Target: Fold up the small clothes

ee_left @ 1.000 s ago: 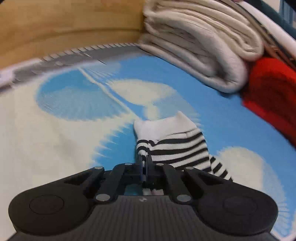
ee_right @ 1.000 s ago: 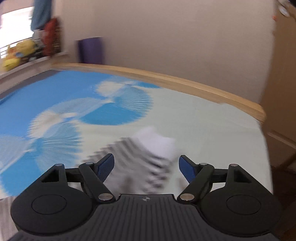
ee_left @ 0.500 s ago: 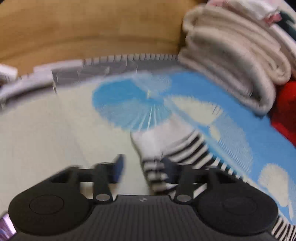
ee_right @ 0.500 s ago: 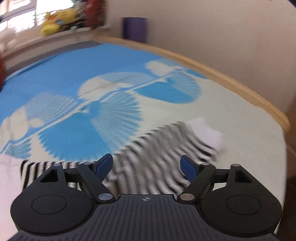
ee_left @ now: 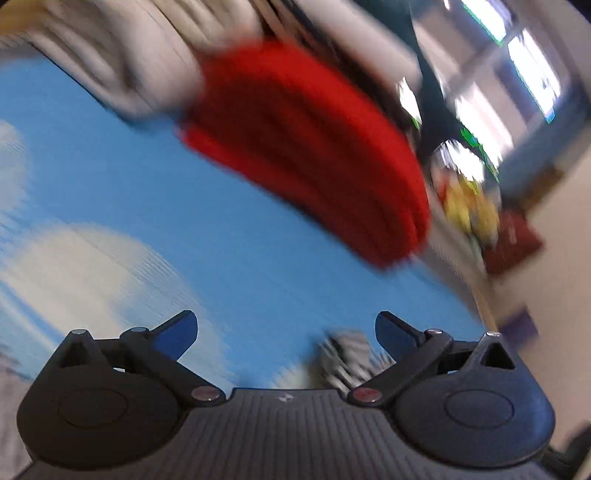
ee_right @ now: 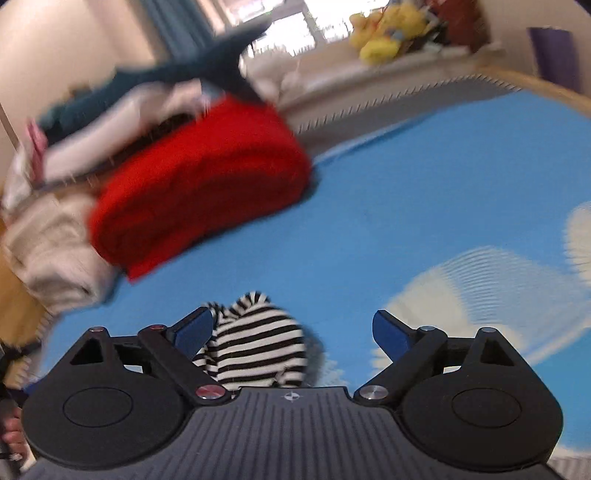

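A black-and-white striped small garment (ee_right: 255, 345) lies bunched on the blue patterned bedspread (ee_right: 388, 229), just below my right gripper (ee_right: 291, 328). The right jaws are opening and stand wide, their pads off the cloth. In the blurred left wrist view, a scrap of the same striped garment (ee_left: 345, 360) shows low, near the right finger. My left gripper (ee_left: 286, 328) is opening too, spread wide over the bedspread (ee_left: 184, 206), with nothing pressed between its pads.
A folded red cloth (ee_right: 199, 192) and cream blankets (ee_right: 51, 243) are stacked at the bed's far side, with a dark plush shark (ee_right: 177, 70) on top. Yellow soft toys (ee_right: 388, 33) sit on a sill. A wooden bed rim (ee_right: 535, 83) runs along the edge.
The left gripper let go of the striped garment, opened wide and swung toward the red cloth. The right gripper swung across the bed to face the stacked cloths, its jaws widening.
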The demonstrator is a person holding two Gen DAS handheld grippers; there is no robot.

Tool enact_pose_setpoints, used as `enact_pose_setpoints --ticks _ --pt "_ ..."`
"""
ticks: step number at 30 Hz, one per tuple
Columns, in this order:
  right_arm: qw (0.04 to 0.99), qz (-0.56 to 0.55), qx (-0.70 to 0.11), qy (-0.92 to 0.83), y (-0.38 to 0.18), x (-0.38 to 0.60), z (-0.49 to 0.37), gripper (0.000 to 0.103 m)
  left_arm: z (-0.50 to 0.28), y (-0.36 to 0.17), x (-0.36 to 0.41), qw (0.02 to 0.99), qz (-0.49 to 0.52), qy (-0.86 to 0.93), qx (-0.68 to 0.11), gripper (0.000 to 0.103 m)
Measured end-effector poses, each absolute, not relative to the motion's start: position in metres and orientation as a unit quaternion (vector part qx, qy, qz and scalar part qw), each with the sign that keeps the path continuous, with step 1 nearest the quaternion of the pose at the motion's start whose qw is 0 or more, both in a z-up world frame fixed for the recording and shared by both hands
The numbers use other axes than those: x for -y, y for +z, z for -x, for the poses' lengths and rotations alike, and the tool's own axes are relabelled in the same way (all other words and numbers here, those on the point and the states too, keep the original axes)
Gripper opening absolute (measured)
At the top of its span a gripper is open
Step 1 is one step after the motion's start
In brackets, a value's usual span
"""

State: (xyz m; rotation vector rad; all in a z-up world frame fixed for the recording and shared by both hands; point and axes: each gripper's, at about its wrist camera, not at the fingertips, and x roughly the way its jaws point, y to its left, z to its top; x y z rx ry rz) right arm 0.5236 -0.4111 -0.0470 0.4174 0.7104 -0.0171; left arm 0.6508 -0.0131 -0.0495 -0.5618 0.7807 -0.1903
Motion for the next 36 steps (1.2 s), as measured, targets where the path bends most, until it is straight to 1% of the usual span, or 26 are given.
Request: enact_pose_setpoints --ticks 2,3,4,5,6,7,9,12,13,14,15,16,17,18,19,21,22,25,27,29,30,31,32,33,34,36 --pt "0.904 -0.177 -0.389 -0.007 -0.083 0.378 -0.552 0.093 -0.665 -0.071 0.06 0.877 0.242 -0.12 -0.397 0.103" --pt "0.902 -0.162 -0.4 -0.01 -0.099 0.366 -0.561 0.088 -0.67 -0.083 0.079 0.875 0.228 -0.123 -0.41 0.102" --pt "0.907 -0.143 -0.396 -0.007 -0.113 0.355 -0.564 0.08 -0.671 -0.093 0.096 0.874 0.216 -0.132 -0.415 0.098" --pt "0.917 -0.125 -0.379 0.008 -0.121 0.346 -0.562 0.041 -0.668 -0.099 0.109 0.881 0.199 -0.144 -0.404 0.086" --pt "0.924 -0.112 -0.364 0.021 -0.121 0.338 -0.556 0.005 -0.663 -0.103 0.117 0.888 0.176 -0.165 -0.39 0.03" --pt "0.932 -0.105 -0.345 0.029 -0.118 0.334 -0.547 0.005 -0.658 -0.105 0.124 0.887 0.151 -0.196 -0.389 0.005" --pt "0.953 -0.066 -0.29 0.062 -0.102 0.328 -0.515 0.005 -0.63 -0.102 0.121 0.889 0.121 -0.24 -0.372 0.003" --pt "0.965 0.068 -0.201 0.154 -0.07 0.326 -0.417 0.004 -0.554 -0.091 0.099 0.882 0.029 -0.321 -0.343 0.003" --pt "0.958 0.106 -0.189 0.188 -0.068 0.326 -0.383 0.005 -0.526 -0.095 0.089 0.872 -0.002 -0.342 -0.351 0.005" --pt "0.945 0.143 -0.19 0.225 -0.069 0.33 -0.349 0.008 -0.501 -0.102 0.079 0.857 -0.026 -0.358 -0.37 0.006" --pt "0.923 0.169 -0.218 0.269 -0.075 0.333 -0.317 0.018 -0.476 -0.112 0.066 0.84 -0.043 -0.367 -0.396 0.019" --pt "0.893 0.189 -0.268 0.307 -0.085 0.335 -0.291 0.029 -0.457 -0.121 0.055 0.824 -0.056 -0.372 -0.423 0.043" --pt "0.874 0.201 -0.31 0.315 -0.095 0.337 -0.273 0.061 -0.442 -0.126 0.043 0.818 -0.058 -0.367 -0.439 0.054" --pt "0.86 0.216 -0.344 0.308 -0.105 0.34 -0.253 0.079 -0.434 -0.125 0.032 0.823 -0.047 -0.36 -0.437 0.069" --pt "0.862 0.221 -0.345 0.298 -0.107 0.345 -0.239 0.08 -0.43 -0.119 0.021 0.831 -0.029 -0.354 -0.428 0.076" --pt "0.877 0.198 -0.335 0.281 -0.095 0.352 -0.233 0.08 -0.438 -0.103 0.01 0.846 0.02 -0.346 -0.405 0.081" --pt "0.89 0.162 -0.329 0.271 -0.083 0.353 -0.245 0.08 -0.446 -0.091 0.006 0.854 0.057 -0.34 -0.39 0.084" --pt "0.923 -0.018 -0.308 0.23 -0.045 0.369 -0.296 0.085 -0.475 -0.071 0.026 0.864 0.117 -0.327 -0.365 0.086" --pt "0.925 -0.125 -0.324 0.158 -0.036 0.376 -0.346 0.087 -0.507 -0.073 0.062 0.85 0.113 -0.33 -0.395 0.089" --pt "0.899 -0.165 -0.395 0.089 -0.045 0.38 -0.398 0.085 -0.532 -0.084 0.099 0.837 0.086 -0.312 -0.441 0.089" --pt "0.883 -0.162 -0.436 0.065 -0.055 0.379 -0.418 0.079 -0.544 -0.091 0.115 0.829 0.064 -0.304 -0.466 0.088" --pt "0.868 -0.149 -0.471 0.05 -0.064 0.375 -0.437 0.07 -0.547 -0.099 0.125 0.819 0.038 -0.295 -0.491 0.075" --pt "0.855 -0.131 -0.499 0.05 -0.077 0.37 -0.447 0.034 -0.55 -0.105 0.136 0.808 0.008 -0.295 -0.51 0.058" --pt "0.844 -0.11 -0.52 0.074 -0.083 0.364 -0.453 0.006 -0.544 -0.108 0.145 0.797 -0.025 -0.315 -0.514 0.023" --pt "0.84 -0.067 -0.527 0.106 -0.086 0.356 -0.451 0.004 -0.534 -0.11 0.148 0.794 -0.062 -0.33 -0.507 0.02" --pt "0.845 0.048 -0.507 0.164 -0.079 0.331 -0.44 0.004 -0.521 -0.101 0.161 0.798 -0.133 -0.347 -0.474 0.015"
